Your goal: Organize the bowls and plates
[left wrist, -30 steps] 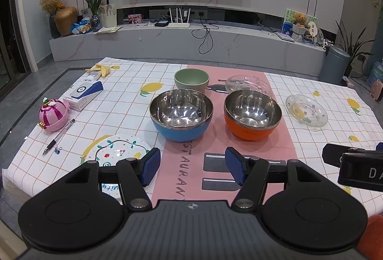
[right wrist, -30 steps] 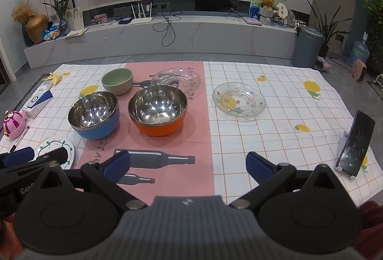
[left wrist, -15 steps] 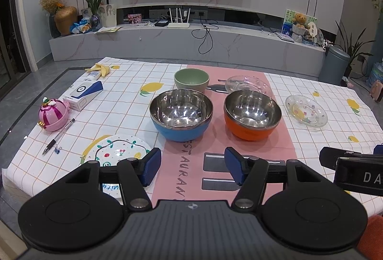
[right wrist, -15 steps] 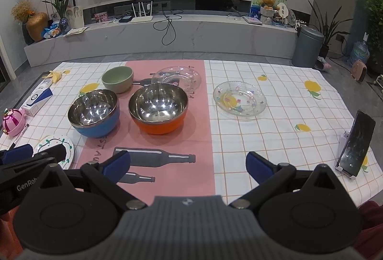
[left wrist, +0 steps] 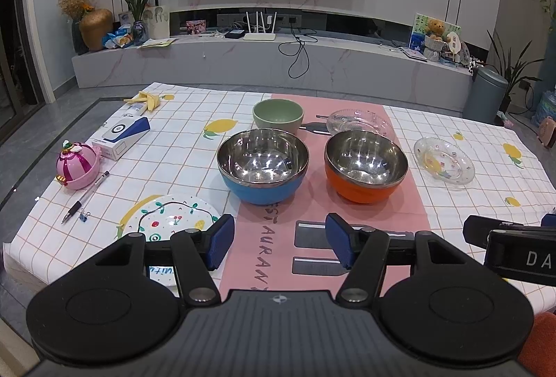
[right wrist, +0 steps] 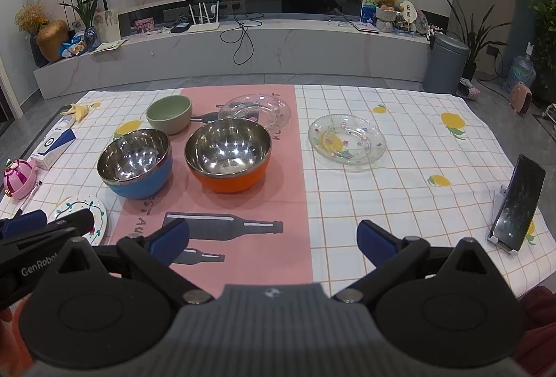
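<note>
a white checked tablecloth with lemon prints (right wrist: 410, 189) and a pink centre strip carries everything. the left gripper (left wrist: 279, 243) hangs over the near edge with its blue pads spread and nothing between them; the right gripper (right wrist: 272, 239) hangs likewise, spread wider and empty. a steel bowl with a blue outside (left wrist: 263, 165) and a steel bowl with an orange outside (left wrist: 365, 165) stand side by side near the middle, apart from each other. behind the orange one lies a clear glass plate (right wrist: 255, 110); a second clear glass plate with small coloured flowers (right wrist: 347, 140) sits well to the right. a white painted ceramic plate (left wrist: 170, 222) lies near the left gripper's left finger. a small pale green bowl (left wrist: 278, 115) stands just behind the blue one.
</note>
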The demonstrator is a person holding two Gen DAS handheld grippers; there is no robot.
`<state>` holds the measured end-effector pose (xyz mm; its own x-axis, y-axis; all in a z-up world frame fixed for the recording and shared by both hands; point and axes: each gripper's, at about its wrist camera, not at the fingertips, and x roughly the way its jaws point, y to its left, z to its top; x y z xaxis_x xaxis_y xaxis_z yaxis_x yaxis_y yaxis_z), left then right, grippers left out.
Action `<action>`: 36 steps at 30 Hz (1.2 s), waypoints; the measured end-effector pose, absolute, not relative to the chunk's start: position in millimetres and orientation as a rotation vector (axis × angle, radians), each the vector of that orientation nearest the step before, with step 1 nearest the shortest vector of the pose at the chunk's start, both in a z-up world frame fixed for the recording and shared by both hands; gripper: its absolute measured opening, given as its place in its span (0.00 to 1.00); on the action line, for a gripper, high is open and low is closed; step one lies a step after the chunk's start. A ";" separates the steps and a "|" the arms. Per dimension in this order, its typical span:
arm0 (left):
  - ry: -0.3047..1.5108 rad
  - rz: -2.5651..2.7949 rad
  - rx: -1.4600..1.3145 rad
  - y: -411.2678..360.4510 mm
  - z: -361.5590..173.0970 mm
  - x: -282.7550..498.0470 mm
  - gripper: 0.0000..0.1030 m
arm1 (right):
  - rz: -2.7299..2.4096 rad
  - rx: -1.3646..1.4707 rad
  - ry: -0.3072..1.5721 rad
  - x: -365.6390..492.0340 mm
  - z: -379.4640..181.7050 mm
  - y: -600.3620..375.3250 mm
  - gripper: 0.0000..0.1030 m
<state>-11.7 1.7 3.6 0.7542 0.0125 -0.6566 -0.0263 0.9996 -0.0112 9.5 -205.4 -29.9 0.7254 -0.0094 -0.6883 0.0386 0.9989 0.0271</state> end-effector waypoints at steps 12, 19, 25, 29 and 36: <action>0.717 0.022 -0.022 1.7 3.7 -11.5 0.69 | -0.031 0.053 0.758 6.2 -30.7 -207.4 0.98; 0.718 0.021 -0.022 1.1 3.1 -12.5 0.69 | -0.030 0.053 0.759 6.3 -30.8 -207.4 0.98; 0.719 0.021 -0.022 0.2 2.0 -14.6 0.69 | -0.032 0.053 0.761 5.7 -31.3 -206.4 0.98; 0.723 0.018 -0.024 -0.9 1.4 -17.6 0.69 | -0.030 0.053 0.765 5.1 -33.4 -205.3 0.98; 0.732 0.016 -0.036 1.5 -0.8 -14.5 0.69 | -0.030 0.056 0.774 5.9 -37.2 -205.0 0.98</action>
